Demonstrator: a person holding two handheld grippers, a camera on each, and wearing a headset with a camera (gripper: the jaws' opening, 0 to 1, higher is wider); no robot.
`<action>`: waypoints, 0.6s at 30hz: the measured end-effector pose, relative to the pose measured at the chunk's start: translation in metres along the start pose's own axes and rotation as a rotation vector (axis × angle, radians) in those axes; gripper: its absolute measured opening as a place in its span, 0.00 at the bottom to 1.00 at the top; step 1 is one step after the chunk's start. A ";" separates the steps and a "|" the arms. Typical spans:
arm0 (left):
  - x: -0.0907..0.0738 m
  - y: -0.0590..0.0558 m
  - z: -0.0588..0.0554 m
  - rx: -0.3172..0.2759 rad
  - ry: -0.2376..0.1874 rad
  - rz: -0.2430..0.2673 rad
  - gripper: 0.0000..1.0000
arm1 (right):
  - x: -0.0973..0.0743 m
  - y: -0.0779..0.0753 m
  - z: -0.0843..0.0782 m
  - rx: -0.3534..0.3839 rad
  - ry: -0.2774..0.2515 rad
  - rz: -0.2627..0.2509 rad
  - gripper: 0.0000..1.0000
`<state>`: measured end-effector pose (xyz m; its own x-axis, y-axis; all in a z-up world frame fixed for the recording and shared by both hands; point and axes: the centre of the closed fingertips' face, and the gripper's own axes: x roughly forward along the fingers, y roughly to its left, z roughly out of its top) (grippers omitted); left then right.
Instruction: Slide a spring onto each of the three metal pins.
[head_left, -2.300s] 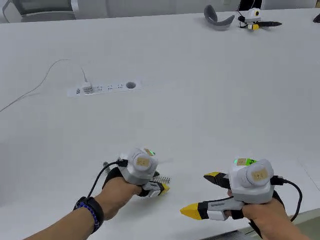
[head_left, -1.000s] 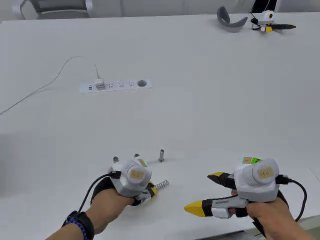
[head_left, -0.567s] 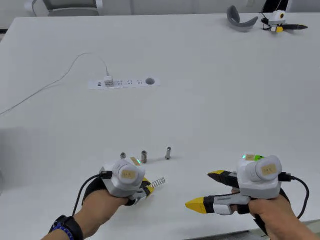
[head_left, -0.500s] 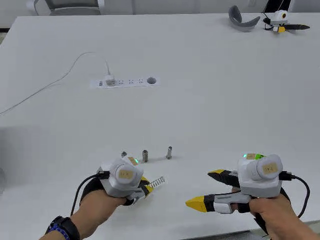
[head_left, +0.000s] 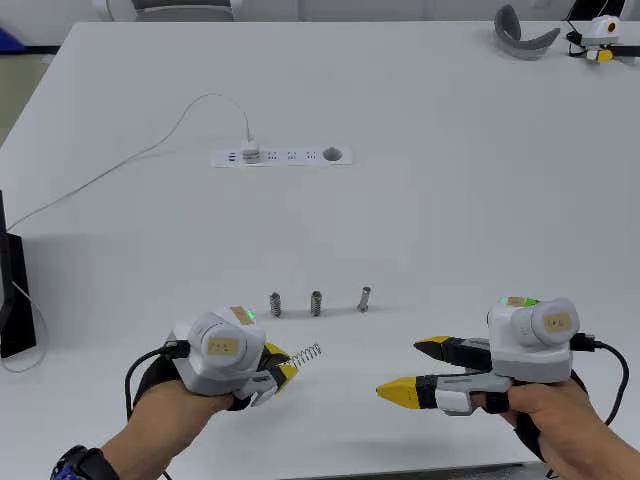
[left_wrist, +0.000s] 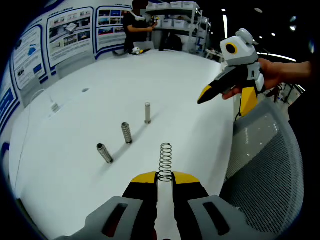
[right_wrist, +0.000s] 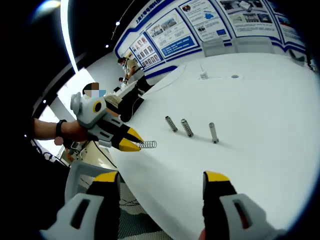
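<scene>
Left tool gripping a coiled steel spring, right tool spread wide, two spring-sleeved metal pins, one bare metal pin

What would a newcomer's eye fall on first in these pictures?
Three pins stand in a row on the white table: the left pin and middle pin wear springs, and the right pin is bare. The left tool is shut on a loose spring near the row; the right tool is open and empty.
</scene>
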<state>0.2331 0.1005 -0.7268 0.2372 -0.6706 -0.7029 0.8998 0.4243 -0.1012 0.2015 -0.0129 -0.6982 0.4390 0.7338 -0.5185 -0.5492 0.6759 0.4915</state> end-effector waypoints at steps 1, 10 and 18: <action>-0.002 0.000 0.000 0.003 -0.003 0.003 0.10 | 0.001 0.002 0.001 0.002 -0.002 0.009 0.67; -0.020 -0.002 0.012 0.037 -0.032 0.015 0.10 | 0.018 0.019 0.016 0.039 -0.021 0.097 0.61; -0.027 -0.012 0.032 0.093 -0.056 0.007 0.10 | 0.030 0.035 0.035 0.093 -0.055 0.179 0.54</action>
<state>0.2274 0.0934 -0.6841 0.2617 -0.7020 -0.6623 0.9276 0.3726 -0.0284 0.2203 0.0355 -0.6725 0.3799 0.8438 -0.3790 -0.5549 0.5357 0.6365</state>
